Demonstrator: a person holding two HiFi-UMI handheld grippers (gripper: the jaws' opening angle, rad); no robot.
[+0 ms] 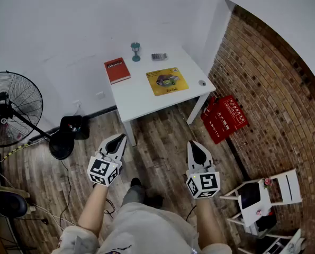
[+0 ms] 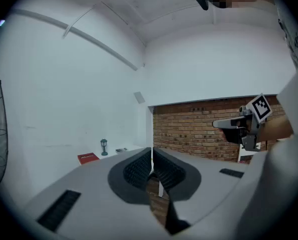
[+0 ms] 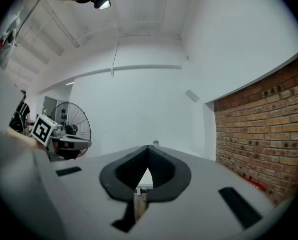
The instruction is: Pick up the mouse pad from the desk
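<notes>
Head view looks steeply down on a wood-plank floor (image 1: 162, 152) where a small white desk (image 1: 141, 100) stands against a white wall (image 1: 67, 25), close to the corner where a brick wall (image 1: 273, 89) begins on the right. The mouse pad (image 1: 167, 81), yellow with a printed picture, lies flat on the right half of the desk, untouched. A red book (image 1: 117, 70) lies to its left, and a small round object (image 1: 201, 82) sits near the desk's right edge. Along the back edge stand a small teal lamp-like figure (image 1: 135, 51) and a flat grey item (image 1: 159, 56) too small to identify. A black standing fan (image 1: 14, 110) is on the floor at the left. A red box (image 1: 224, 118) rests at the foot of the brick wall beside the desk's right leg, and white chairs (image 1: 263, 197) are at the lower right. Both tools are held level over the floor, well short of the desk and pointing towards it. The left gripper (image 1: 120, 138) is clenched, its pads meeting at the tips with nothing between them, as the left gripper view shows. The right gripper (image 1: 193, 144) is likewise clenched on nothing in the right gripper view.
</notes>
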